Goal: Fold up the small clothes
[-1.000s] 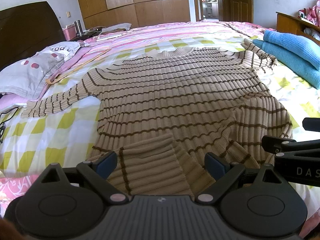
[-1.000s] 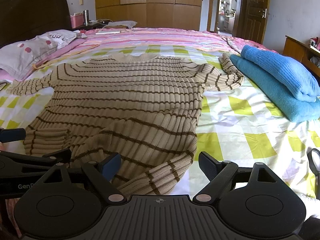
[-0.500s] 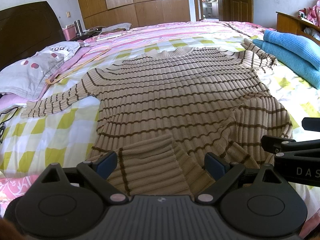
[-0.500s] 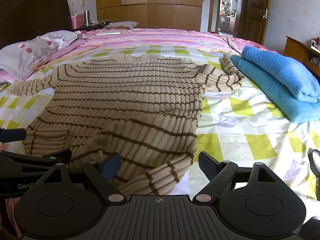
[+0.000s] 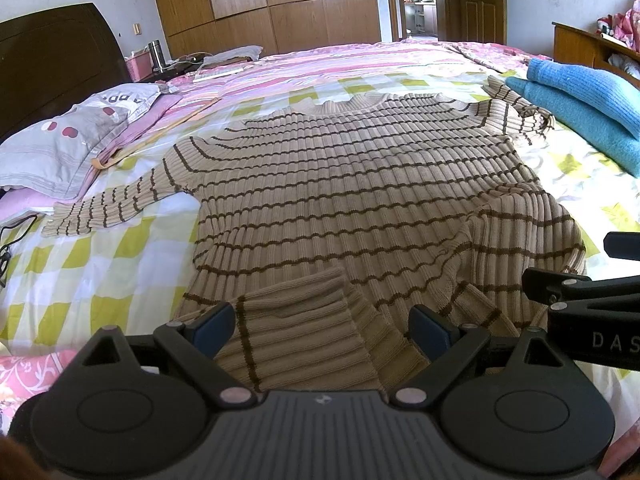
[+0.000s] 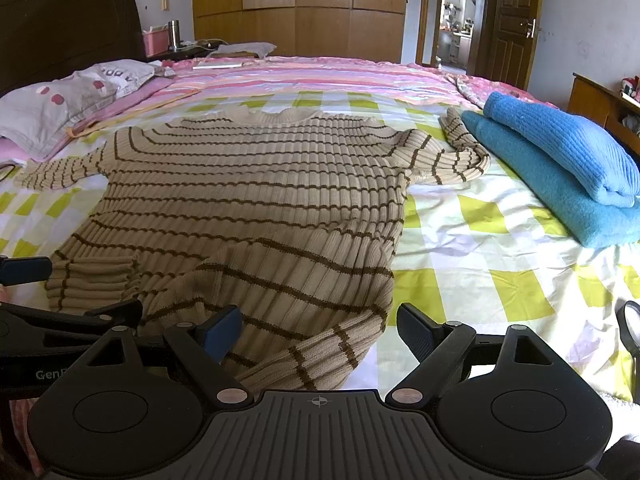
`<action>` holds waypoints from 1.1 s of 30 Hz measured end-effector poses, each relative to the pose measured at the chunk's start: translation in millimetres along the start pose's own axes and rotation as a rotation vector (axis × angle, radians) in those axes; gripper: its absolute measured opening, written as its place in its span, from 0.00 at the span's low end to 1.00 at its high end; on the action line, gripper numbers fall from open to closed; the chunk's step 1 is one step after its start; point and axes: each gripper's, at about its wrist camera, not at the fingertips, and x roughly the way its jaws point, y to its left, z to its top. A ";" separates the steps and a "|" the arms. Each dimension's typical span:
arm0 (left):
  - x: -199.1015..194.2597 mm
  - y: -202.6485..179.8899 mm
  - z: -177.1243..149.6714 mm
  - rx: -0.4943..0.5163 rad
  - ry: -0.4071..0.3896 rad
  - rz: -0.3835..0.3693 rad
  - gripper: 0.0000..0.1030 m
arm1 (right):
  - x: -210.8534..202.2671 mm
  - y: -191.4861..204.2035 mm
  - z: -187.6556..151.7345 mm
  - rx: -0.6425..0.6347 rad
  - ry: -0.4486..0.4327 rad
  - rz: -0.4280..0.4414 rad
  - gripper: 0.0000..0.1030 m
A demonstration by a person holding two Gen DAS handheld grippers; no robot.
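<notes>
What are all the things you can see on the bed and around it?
striped sweater: one, beige with brown stripes, spread on the bed, hem nearest
blue towels: folded pile, right side of bed
pillow: one, grey with red dots, left side
checked sheet: one, yellow and white, under the sweater
metal flask: one, silver, on the nightstand
wardrobe: brown wood, back wall
left gripper: black, open over the hem
right gripper: black, open at the hem corner
</notes>
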 end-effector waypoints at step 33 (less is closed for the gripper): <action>-8.0 -1.1 19.4 0.006 -0.065 -0.015 0.94 | -1.6 -10.1 13.6 0.035 -0.039 0.025 0.82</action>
